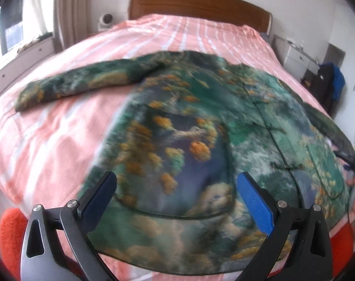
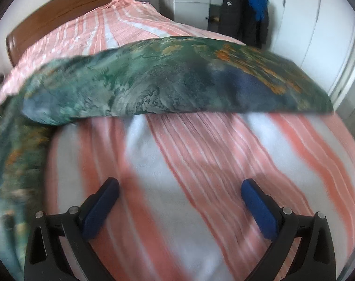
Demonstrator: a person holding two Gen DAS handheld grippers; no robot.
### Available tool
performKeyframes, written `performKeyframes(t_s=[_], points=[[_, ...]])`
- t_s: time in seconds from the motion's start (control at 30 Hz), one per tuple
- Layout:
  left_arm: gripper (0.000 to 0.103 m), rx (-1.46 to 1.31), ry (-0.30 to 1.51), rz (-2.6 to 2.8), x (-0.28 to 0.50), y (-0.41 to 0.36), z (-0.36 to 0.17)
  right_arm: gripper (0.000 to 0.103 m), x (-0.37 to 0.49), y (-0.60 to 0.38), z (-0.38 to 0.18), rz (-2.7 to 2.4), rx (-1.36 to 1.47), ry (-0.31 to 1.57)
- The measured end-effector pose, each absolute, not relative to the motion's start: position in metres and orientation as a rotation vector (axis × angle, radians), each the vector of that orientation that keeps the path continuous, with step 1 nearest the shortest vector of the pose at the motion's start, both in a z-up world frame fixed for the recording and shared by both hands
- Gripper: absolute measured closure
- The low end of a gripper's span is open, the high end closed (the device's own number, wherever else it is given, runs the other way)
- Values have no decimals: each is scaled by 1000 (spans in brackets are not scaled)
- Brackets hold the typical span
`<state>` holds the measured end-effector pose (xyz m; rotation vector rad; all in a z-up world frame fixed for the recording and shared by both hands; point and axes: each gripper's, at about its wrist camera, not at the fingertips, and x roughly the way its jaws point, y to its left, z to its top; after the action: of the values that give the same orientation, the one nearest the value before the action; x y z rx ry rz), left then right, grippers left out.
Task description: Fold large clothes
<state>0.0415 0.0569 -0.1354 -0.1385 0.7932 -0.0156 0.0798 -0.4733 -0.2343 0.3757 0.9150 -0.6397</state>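
A large jacket (image 1: 189, 126) printed in greens, blues and orange lies spread front-up across the pink-and-white striped bedspread (image 1: 60, 126), its hem toward the left wrist camera and one sleeve (image 1: 79, 84) stretched out flat to the left. Motion blur softens the print, so the dark closures down the front cannot be made out clearly. The other sleeve (image 2: 177, 77) shows in the right wrist view, lying across the bed as a long band; its far end runs to the picture's right side, and the jacket body is cut off at the left border.

The left gripper (image 1: 176, 187) hovers over the jacket's lower front with its blue-padded jaws spread wide, nothing between them. The right gripper (image 2: 179, 193) is likewise spread apart, over bare bedspread short of the sleeve.

A wooden headboard (image 1: 201, 4) closes the far end of the bed. Beyond it stand a white drawer unit (image 2: 191, 4) and dark clothing with a blue piece hanging (image 2: 247, 9); what it hangs on is hidden
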Motion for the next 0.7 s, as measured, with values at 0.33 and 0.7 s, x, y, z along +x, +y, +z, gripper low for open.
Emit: performKeyframes(t_s=[0.33, 0.7], points=[[0, -121, 705, 167, 45, 82, -149, 0, -16, -367, -184, -589, 202, 545], [0, -109, 732, 256, 43, 103, -170, 0, 0, -345, -186, -539, 98, 535]])
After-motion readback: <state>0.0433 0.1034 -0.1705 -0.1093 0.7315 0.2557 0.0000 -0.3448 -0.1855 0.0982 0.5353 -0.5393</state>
